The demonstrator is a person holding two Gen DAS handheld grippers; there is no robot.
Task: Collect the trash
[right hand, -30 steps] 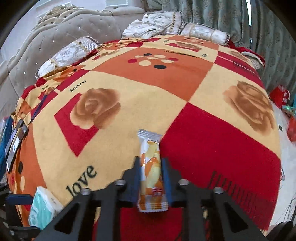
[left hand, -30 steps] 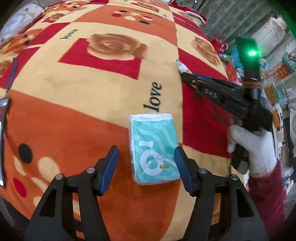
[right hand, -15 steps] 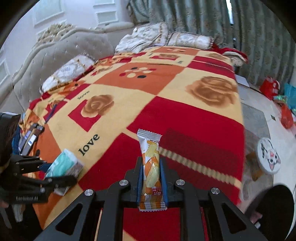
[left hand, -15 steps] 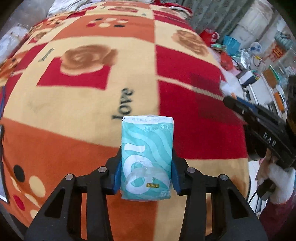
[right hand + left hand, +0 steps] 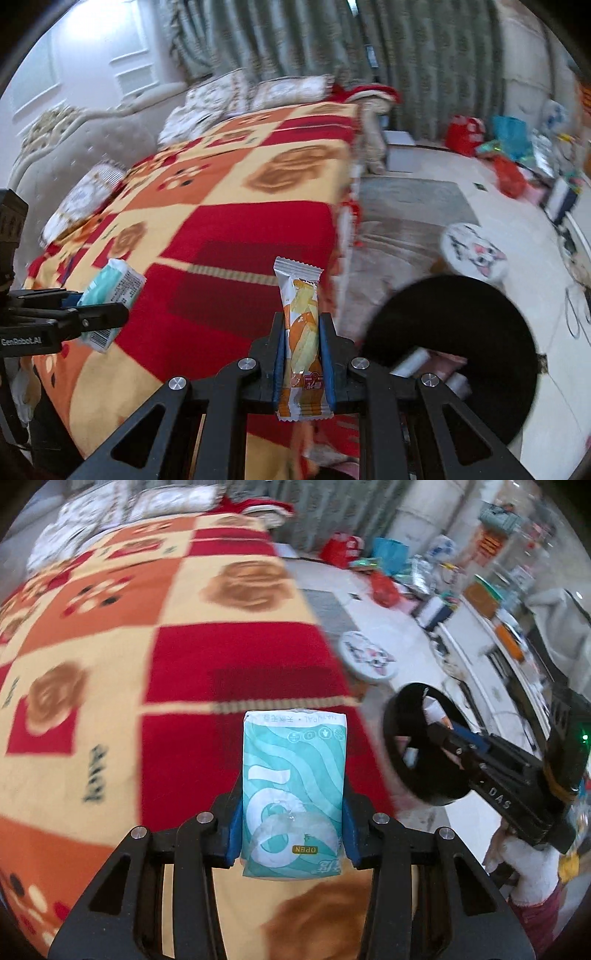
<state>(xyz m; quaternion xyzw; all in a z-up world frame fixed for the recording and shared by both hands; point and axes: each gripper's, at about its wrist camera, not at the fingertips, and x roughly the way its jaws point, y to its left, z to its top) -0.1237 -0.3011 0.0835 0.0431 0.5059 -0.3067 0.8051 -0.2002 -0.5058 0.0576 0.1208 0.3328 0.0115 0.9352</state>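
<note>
My left gripper [image 5: 291, 830] is shut on a teal tissue pack [image 5: 293, 786] and holds it above the bed's right edge. My right gripper [image 5: 303, 354] is shut on an orange snack wrapper [image 5: 301, 332], upright between the jaws. A black round trash bin [image 5: 454, 354] stands on the floor right of the bed, with some trash inside. It shows in the left wrist view [image 5: 421, 746] with the right gripper [image 5: 439, 734] over its rim. The tissue pack also shows in the right wrist view [image 5: 110, 299], held in the left gripper [image 5: 96, 314].
A red, orange and cream patterned blanket [image 5: 147, 657] covers the bed. A round cat-print stool [image 5: 476, 254] stands on the floor beyond the bin. Bags and clutter [image 5: 384, 565] line the far floor. Pillows [image 5: 258, 92] and curtains are behind the bed.
My left gripper closed on the tissue pack and swung it right toward the bed edge. My right gripper carried the snack wrapper off the bed to the bin.
</note>
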